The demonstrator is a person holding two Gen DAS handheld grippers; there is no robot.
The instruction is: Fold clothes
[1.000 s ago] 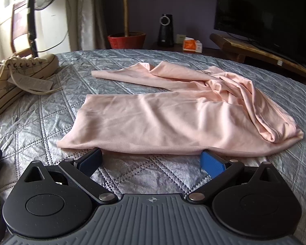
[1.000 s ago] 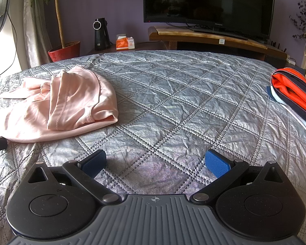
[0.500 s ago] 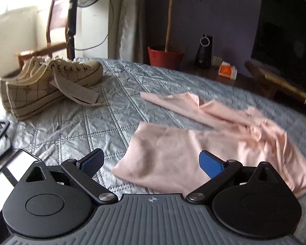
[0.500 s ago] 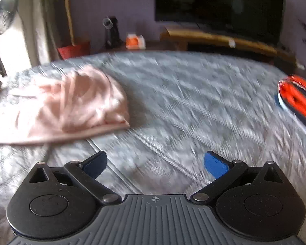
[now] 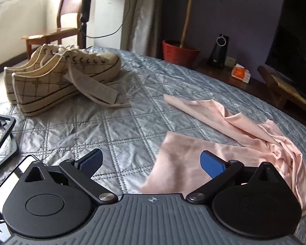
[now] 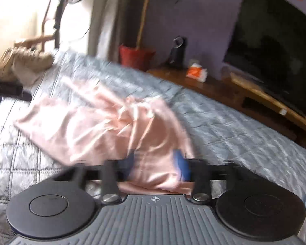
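Pink garment bunches between closing right fingers (blurred).

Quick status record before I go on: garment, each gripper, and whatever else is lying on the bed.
garment: pink garment, crumpled, unfolded, on the grey quilt
left gripper: jaws open, empty, one garment corner below them
right gripper: jaws closing, pink fabric bunched between them; view blurred
other items: pair of beige sneakers at the quilt's far left
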